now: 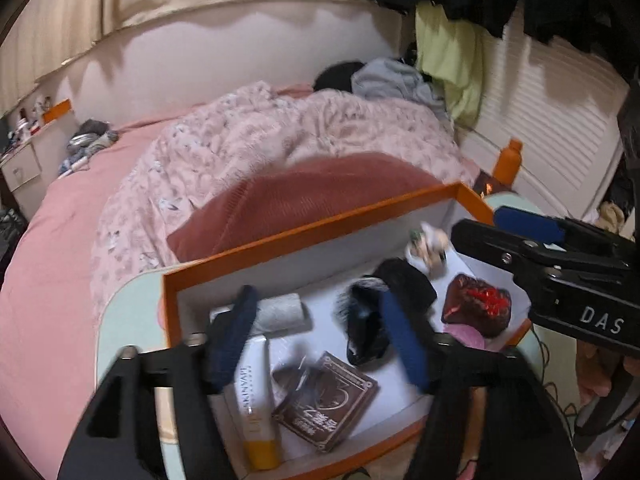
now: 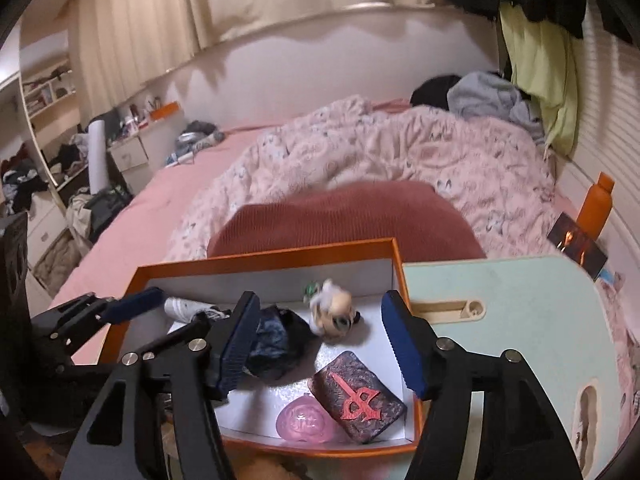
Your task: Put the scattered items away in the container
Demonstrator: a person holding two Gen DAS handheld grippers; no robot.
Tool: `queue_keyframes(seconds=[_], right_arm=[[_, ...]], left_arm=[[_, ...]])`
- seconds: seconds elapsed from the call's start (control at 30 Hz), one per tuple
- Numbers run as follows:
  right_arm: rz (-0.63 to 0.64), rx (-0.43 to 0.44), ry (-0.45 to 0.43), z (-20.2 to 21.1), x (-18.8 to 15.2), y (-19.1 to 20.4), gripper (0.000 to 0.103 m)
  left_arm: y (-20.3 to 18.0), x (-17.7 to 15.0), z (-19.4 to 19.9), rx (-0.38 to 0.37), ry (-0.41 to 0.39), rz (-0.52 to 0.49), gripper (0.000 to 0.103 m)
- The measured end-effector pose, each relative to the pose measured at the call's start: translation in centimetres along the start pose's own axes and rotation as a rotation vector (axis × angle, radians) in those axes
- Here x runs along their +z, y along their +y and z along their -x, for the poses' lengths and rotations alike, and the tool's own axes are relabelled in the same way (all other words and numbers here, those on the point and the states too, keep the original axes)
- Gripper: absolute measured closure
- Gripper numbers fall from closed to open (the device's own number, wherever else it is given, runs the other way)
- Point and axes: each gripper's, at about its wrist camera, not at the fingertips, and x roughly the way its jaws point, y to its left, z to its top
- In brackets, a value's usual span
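One orange box [image 2: 256,258]; inside: one tube [image 1: 256,412], one figurine [image 2: 334,306], two dark cases [image 2: 358,398].

"das" on the right gripper [image 1: 520,236]; "skinavis" on the tube [image 1: 256,404].

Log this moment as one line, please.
left hand-held gripper: open, empty | right hand-held gripper: open, empty | small figure: blurred, in orange box

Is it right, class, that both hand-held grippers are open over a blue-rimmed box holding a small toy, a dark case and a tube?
Not quite: the box's rim is orange, not blue, as the right wrist view shows. The rest stands: both the left hand-held gripper and the right hand-held gripper are open over it, with the toy, case and tube inside.
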Motion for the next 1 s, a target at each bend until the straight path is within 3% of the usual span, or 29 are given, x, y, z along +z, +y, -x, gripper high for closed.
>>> queue_keyframes(seconds=[0.23, 0.33, 0.6, 0.73, 0.87, 0.93, 1.0], right_arm=[[0.034, 0.009, -0.019, 2.0, -0.7, 0.9, 0.039], [0.054, 0.027, -0.010, 3.8, -2.1, 1.5, 0.039], [0.155, -0.052, 0.055, 7.6, -10.1, 1.5, 0.033], [0.148, -0.079, 0.163, 7.0, -13.5, 0.1, 0.033], [0.104, -0.120, 0.227, 6.0, -14.3, -1.2, 0.033], [0.090, -0.126, 0.230, 6.0, -14.4, -1.5, 0.029], [0.096, -0.137, 0.237, 5.8, -14.5, -1.4, 0.015]], left_arm=[[0.7, 0.0, 1.9, -0.016, -0.013, 0.050, 0.033], [0.2, -1.0, 3.8, -0.019, -0.017, 0.044, 0.024], [-2.7, -7.7, 8.3, -0.058, -0.013, -0.019, 0.023], [-3.9, -11.3, 7.4, -0.015, 0.051, -0.026, 0.023], [-4.5, -12.9, 5.6, 0.074, 0.124, -0.052, 0.023], [-4.6, -13.0, 5.1, 0.084, 0.142, -0.051, 0.023], [-4.5, -13.2, 5.0, 0.087, 0.134, -0.040, 0.020]])
